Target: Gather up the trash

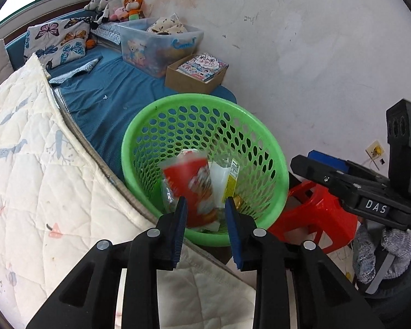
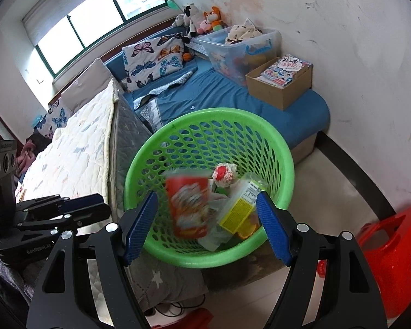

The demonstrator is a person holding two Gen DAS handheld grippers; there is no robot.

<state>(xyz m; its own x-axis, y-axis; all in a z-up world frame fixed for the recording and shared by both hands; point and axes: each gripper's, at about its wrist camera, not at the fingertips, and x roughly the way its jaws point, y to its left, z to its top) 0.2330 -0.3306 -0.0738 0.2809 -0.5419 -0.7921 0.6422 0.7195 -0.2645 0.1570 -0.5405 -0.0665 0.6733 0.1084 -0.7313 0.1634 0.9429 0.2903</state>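
Note:
A green perforated basket [image 1: 271, 161] [image 2: 285, 161] stands at the bed's corner. A blurred red snack can [image 1: 190, 189] [image 2: 187, 208] is inside it, free of both grippers. Beside the can lie a clear wrapper with a yellow label [image 2: 239, 208] [image 1: 230, 182] and a crumpled red-and-white wrapper [image 2: 224, 175]. My left gripper [image 1: 207, 229] is open and empty just above the basket's near rim. My right gripper [image 2: 207, 229] is open wide and empty over the basket. It also shows in the left wrist view [image 1: 342, 181], to the right of the basket.
A quilted cream bedspread [image 1: 41, 170] [image 2: 76, 153] lies left of the basket. A blue mattress [image 1: 115, 98] [image 2: 222, 93] behind carries a cardboard box of books [image 1: 196, 74] [image 2: 282, 82] and a clear toy bin [image 1: 156, 44] [image 2: 241, 49]. A red plastic stool [image 1: 312, 208] [image 2: 391, 257] stands right.

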